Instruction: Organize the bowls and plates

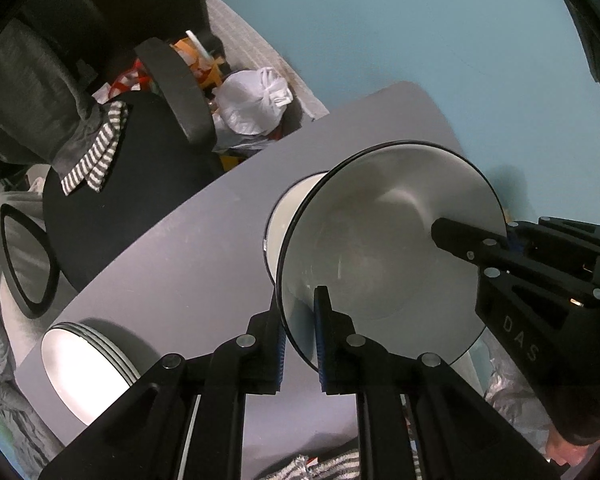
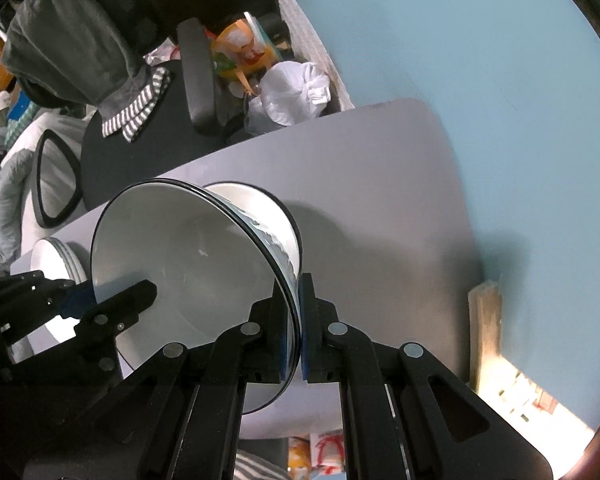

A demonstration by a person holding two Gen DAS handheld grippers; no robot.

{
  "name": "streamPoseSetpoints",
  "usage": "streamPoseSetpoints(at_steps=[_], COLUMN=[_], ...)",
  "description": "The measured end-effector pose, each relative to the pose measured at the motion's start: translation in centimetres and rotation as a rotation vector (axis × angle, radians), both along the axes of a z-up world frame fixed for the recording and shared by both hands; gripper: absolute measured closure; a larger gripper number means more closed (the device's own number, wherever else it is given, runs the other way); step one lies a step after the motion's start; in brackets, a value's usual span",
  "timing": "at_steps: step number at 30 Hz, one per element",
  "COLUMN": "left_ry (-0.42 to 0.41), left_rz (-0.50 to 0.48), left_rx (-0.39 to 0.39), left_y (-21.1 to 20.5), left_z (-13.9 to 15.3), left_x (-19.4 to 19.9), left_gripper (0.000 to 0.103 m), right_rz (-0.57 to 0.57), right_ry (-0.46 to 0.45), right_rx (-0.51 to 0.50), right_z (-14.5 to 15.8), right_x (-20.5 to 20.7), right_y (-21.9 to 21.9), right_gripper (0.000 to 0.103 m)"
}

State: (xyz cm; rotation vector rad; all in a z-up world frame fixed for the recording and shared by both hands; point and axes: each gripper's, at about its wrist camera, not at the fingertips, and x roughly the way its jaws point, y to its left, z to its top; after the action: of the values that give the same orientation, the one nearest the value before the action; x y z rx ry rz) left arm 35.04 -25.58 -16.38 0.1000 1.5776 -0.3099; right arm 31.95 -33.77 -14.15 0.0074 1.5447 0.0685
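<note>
A white bowl [image 1: 380,240] with a thin black rim hangs tilted above the grey table [image 1: 172,264], gripped from two opposite sides. My left gripper [image 1: 300,344] is shut on the near rim, one pad inside and one outside. My right gripper [image 2: 298,320] is shut on the opposite rim; its inner finger lies across the bowl's inside. From the right wrist, the bowl [image 2: 188,264] shows a blue-patterned outer wall. Each gripper shows in the other's view: right gripper [image 1: 472,236], left gripper [image 2: 112,296]. A stack of white plates [image 1: 84,364] [image 2: 56,260] sits at the table's near-left corner.
A black office chair [image 1: 140,184] draped with grey and striped clothing stands against the table's far edge. Beyond it lie a white tied bag [image 1: 252,104] and cluttered items. Blue floor [image 1: 420,40] surrounds the table [image 2: 380,200]. A wooden piece [image 2: 484,320] leans at the right.
</note>
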Motion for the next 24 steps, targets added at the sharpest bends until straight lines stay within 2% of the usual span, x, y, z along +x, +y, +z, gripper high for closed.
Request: streamPoseSetpoints(at_steps=[14, 24], left_ry=[0.065, 0.079], left_rz=[0.032, 0.045], left_rx=[0.032, 0.034], left_y=[0.0, -0.1], left_z=[-2.7, -3.6], left_x=[0.9, 1.1], left_gripper=[0.090, 0.090], right_rz=[0.022, 0.028], right_ry=[0.082, 0.098], right_rx=[0.014, 0.015], right_z=[-3.4, -4.5], right_x=[1.6, 1.8], right_y=[0.4, 0.3], right_gripper=[0.098, 0.098])
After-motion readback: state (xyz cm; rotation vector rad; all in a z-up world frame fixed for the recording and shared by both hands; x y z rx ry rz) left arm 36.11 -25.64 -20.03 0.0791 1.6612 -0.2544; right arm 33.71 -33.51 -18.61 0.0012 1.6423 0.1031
